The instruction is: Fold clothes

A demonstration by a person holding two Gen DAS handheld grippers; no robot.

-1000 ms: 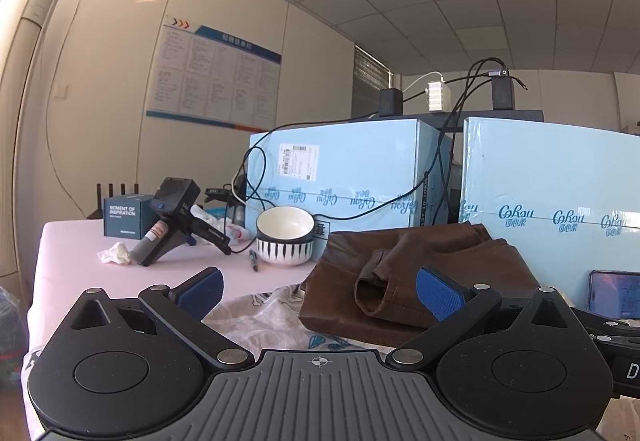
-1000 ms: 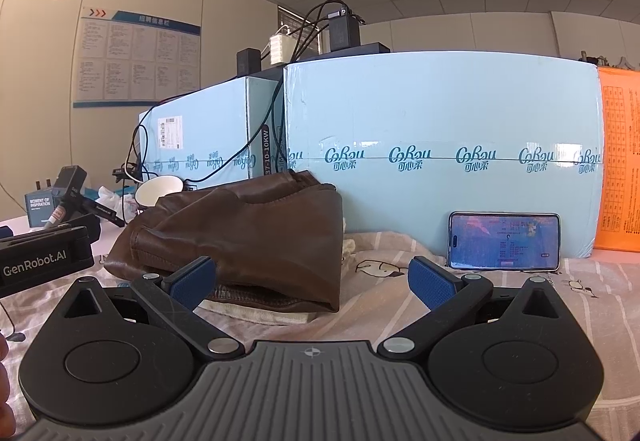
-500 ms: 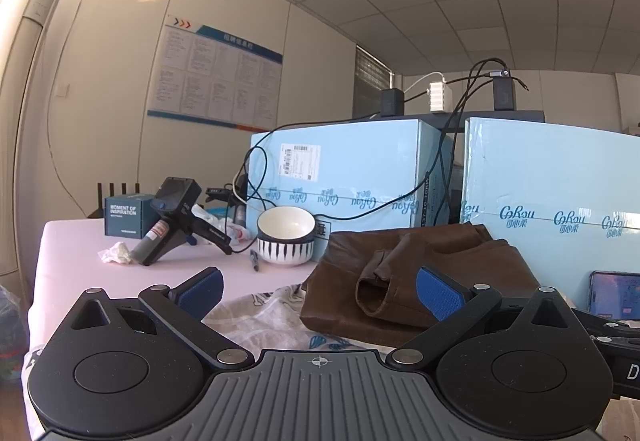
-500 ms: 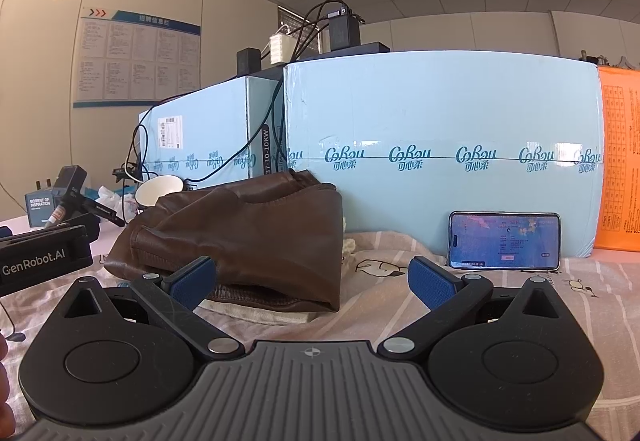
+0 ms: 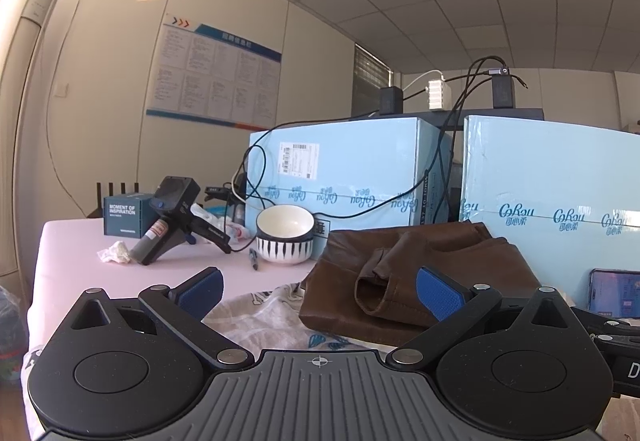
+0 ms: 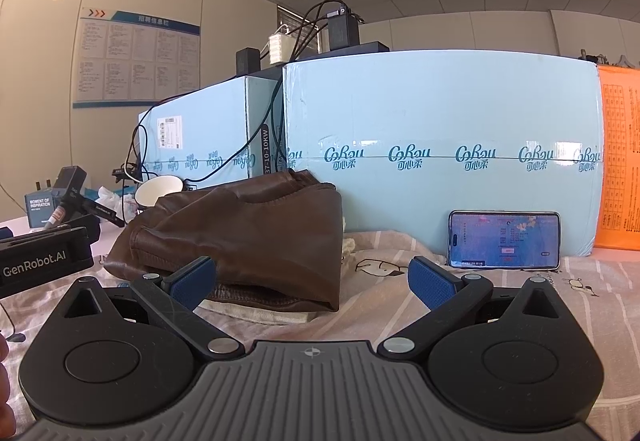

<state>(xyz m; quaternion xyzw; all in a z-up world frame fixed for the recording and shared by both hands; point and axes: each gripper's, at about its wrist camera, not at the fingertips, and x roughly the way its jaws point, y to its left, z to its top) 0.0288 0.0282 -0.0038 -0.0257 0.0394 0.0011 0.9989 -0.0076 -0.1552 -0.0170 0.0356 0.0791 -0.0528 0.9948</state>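
Note:
A folded brown leather garment [image 5: 420, 261] lies in a heap on a patterned cloth [image 5: 272, 313] in front of the blue boxes; it also shows in the right wrist view [image 6: 248, 241]. My left gripper [image 5: 318, 291] is open and empty, held just short of the garment's left front. My right gripper [image 6: 312, 281] is open and empty, in front of the garment's right corner. A pale folded cloth [image 6: 256, 315] sticks out under the garment. The left gripper's body [image 6: 40, 261] shows at the left of the right wrist view.
Two light blue boxes [image 6: 440, 161] with cables stand behind. A phone [image 6: 504, 239] leans on the right box. A striped bowl [image 5: 285, 233], a pen [image 5: 253, 253], a black handheld device [image 5: 168, 225], a small teal box [image 5: 124, 213] and crumpled tissue [image 5: 114, 252] sit on the pink table [image 5: 72, 241].

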